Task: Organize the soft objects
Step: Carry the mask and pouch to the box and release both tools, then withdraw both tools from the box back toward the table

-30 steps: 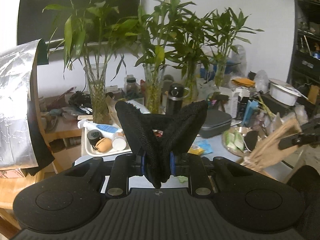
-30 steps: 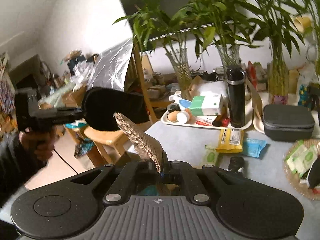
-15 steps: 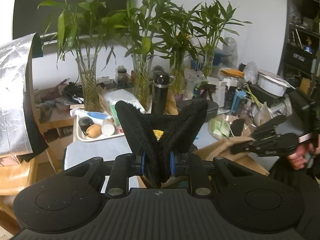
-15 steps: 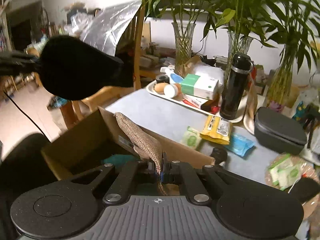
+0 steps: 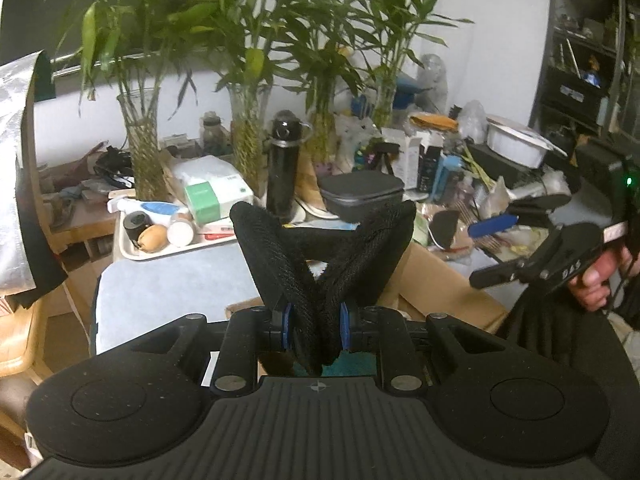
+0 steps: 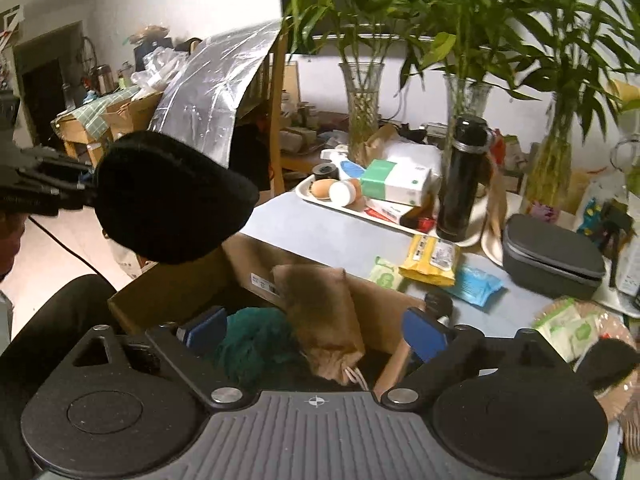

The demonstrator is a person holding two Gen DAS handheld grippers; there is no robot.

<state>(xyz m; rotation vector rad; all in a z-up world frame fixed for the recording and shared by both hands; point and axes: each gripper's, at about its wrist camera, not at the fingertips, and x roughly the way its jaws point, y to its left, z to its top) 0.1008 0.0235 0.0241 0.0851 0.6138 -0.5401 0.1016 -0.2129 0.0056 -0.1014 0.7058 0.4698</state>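
Sitting in the open cardboard box [image 6: 256, 264] are a brown cloth pouch [image 6: 324, 312] and a fuzzy teal thing [image 6: 256, 344]. The pouch leans against the far wall of the box, with its white string at the bottom. The teal thing lies just beside it, on the left.

The right gripper [image 6: 316, 330] hangs right over the box. Its 2 blue pads [image 6: 424, 336] are wide apart, one on each side of the pouch, and they hold nothing.

The left gripper [image 5: 315, 322] is pinched tight on a black soft hat [image 5: 324, 256]. The hat sticks up out of the pads in 2 floppy points, like a V. From the right wrist camera the black hat looks like a round dark lump up in the air, to the left of the box and above its corner.

The person's right hand [image 5: 596, 276] grips the handle of the right gripper at the side.

The box stands against the blue-grey table [image 6: 320, 236]. On the table are a white tray [image 6: 340, 208] with small bottles and a green-and-white carton, a tall black flask [image 6: 460, 180], a grey zip case [image 6: 552, 256], and some snack packets. Behind them stand glass vases of bamboo plants [image 6: 472, 20].
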